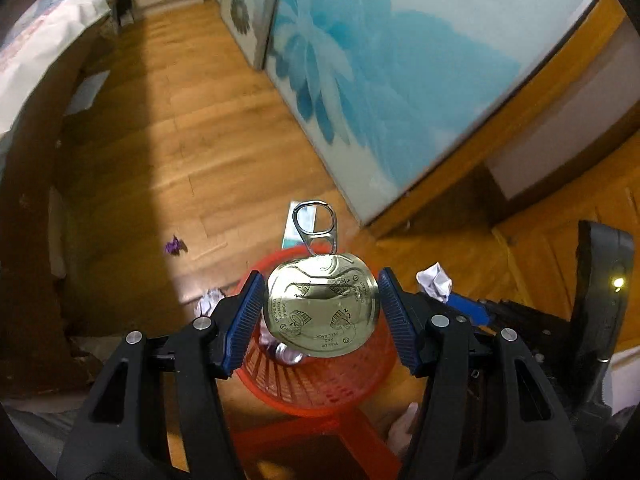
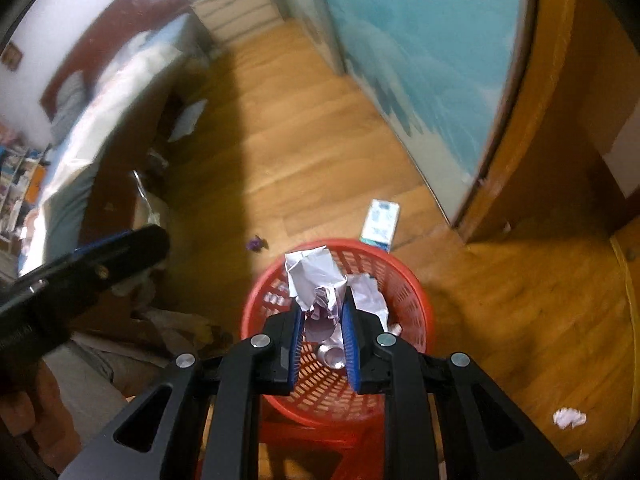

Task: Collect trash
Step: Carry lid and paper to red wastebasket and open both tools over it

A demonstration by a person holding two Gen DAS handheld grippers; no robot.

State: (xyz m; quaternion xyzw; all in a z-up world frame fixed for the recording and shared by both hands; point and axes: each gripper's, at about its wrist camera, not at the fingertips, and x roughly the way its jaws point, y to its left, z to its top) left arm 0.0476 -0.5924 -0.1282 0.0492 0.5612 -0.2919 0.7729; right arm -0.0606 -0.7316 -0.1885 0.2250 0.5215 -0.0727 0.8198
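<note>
Left gripper (image 1: pixel 322 312): jaws wide, pads clamping a can lid (image 1: pixel 322 310) by its edges above the red basket (image 1: pixel 320 384).
Right gripper (image 2: pixel 322 320): nearly closed on crumpled paper (image 2: pixel 316 280) over the basket's middle.
Risk: a slanted lid could hit the rim and bounce onto the floor (image 1: pixel 180 140).

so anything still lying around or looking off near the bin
Yes. A small carton lies on the floor just beyond the red basket, a purple scrap to its left and a crumpled paper to its right. The can lid between the left gripper's fingers is bent, its pull ring sticking up.
</note>
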